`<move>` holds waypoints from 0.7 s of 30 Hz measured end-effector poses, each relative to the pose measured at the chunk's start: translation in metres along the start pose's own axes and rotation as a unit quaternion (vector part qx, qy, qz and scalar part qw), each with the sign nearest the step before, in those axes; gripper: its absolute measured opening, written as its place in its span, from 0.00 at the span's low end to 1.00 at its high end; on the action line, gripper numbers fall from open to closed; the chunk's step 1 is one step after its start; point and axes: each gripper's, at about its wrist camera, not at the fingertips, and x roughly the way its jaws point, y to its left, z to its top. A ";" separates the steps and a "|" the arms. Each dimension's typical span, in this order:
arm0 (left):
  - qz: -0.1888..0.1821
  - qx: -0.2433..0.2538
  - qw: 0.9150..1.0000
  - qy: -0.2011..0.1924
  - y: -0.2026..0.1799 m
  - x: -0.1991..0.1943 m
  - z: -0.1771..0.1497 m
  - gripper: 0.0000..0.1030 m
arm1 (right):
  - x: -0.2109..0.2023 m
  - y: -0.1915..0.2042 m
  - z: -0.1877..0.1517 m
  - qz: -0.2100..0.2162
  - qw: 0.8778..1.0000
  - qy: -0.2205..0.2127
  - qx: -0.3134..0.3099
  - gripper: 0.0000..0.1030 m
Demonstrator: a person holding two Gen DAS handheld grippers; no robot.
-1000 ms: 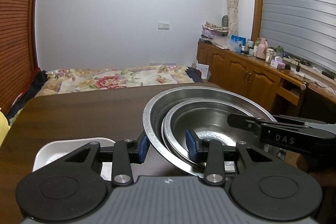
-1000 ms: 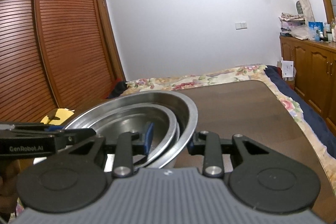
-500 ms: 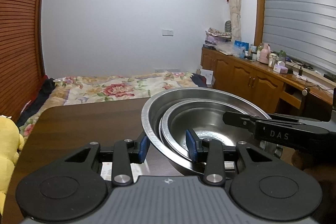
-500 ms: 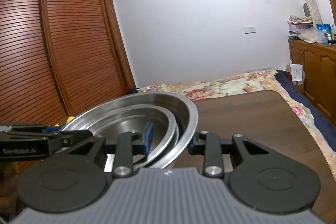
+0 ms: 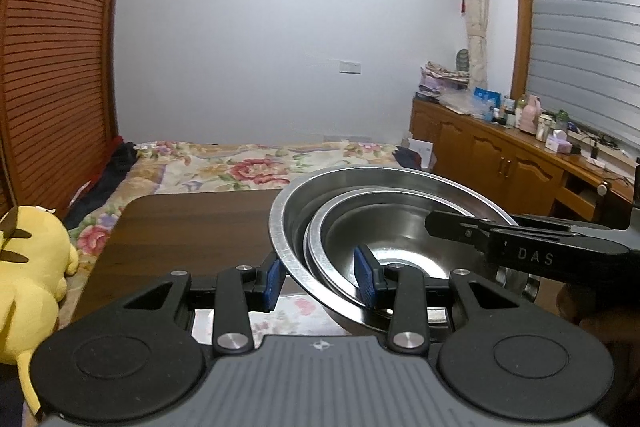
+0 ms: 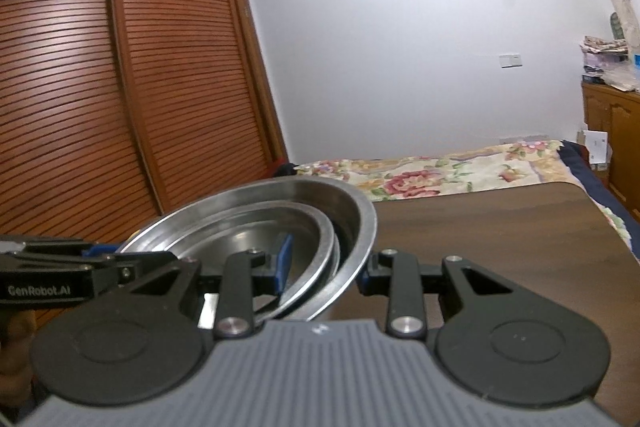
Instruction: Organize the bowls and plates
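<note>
Both grippers, left [image 5: 320, 277] and right [image 6: 322, 267], clamp opposite rims of nested steel bowls [image 5: 384, 227], lower centre; uneven lifting could tip the inner bowl [image 5: 400, 247] out.

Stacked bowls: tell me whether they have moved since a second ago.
Yes. The bowls, clamped in both grippers, have risen: in the left wrist view the table's far edge sits lower, and the white tray has gone.

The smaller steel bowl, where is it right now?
The smaller steel bowl sits nested inside the larger steel bowl, held over the dark wooden table with the left gripper and right gripper clamped on opposite rims.
</note>
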 end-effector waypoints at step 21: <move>0.029 -0.036 0.998 0.041 0.049 0.014 -0.036 0.39 | 0.037 0.039 -0.015 0.034 0.997 0.047 -0.043 0.33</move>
